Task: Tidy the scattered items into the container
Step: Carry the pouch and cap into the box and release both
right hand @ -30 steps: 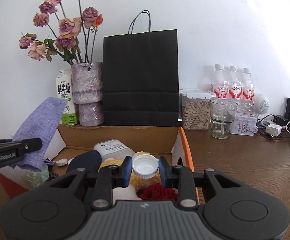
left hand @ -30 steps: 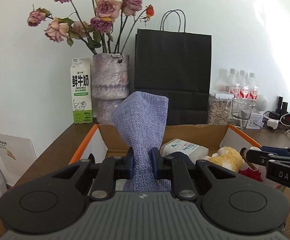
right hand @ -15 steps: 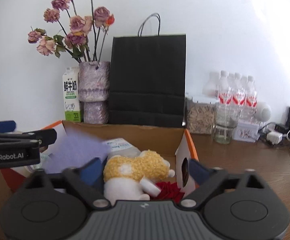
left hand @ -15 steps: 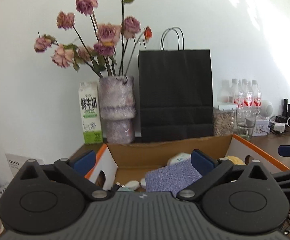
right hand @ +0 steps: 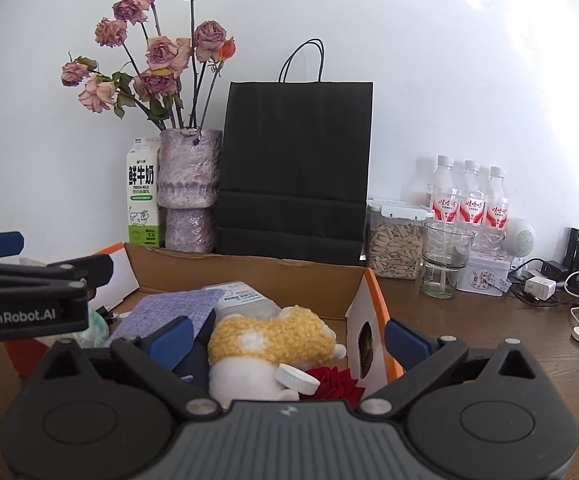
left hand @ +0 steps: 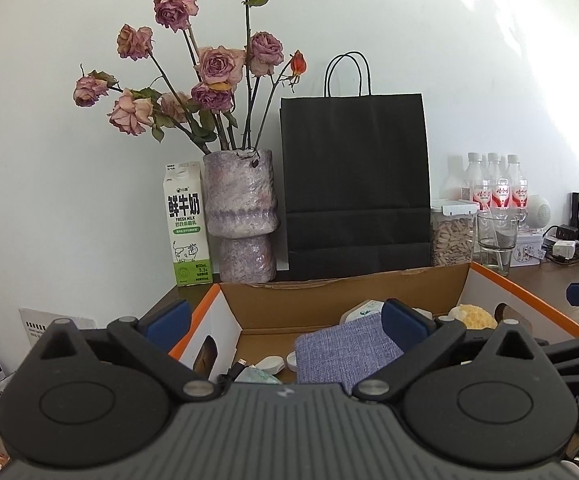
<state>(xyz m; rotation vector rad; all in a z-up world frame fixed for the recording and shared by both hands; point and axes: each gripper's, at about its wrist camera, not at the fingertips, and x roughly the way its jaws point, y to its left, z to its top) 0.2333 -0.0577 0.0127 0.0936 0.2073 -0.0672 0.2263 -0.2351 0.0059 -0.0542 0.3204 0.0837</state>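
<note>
Cardboard box [right hand: 249,276] held the purple pouch [left hand: 341,352] and white cap [right hand: 295,378]; both the left claw [left hand: 285,322] and right claw [right hand: 287,336] had just opened wide, empty; nothing visibly left

Open cardboard box [right hand: 249,276] with orange-edged flaps, purple woven cloth [right hand: 169,312] laid flat at its left, yellow-and-white plush [right hand: 269,344] at right, white cap [right hand: 295,378] rested against it

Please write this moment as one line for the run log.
left hand-held gripper: open, empty | right hand-held gripper: open, empty | purple cloth, white cap: in cardboard box
</note>
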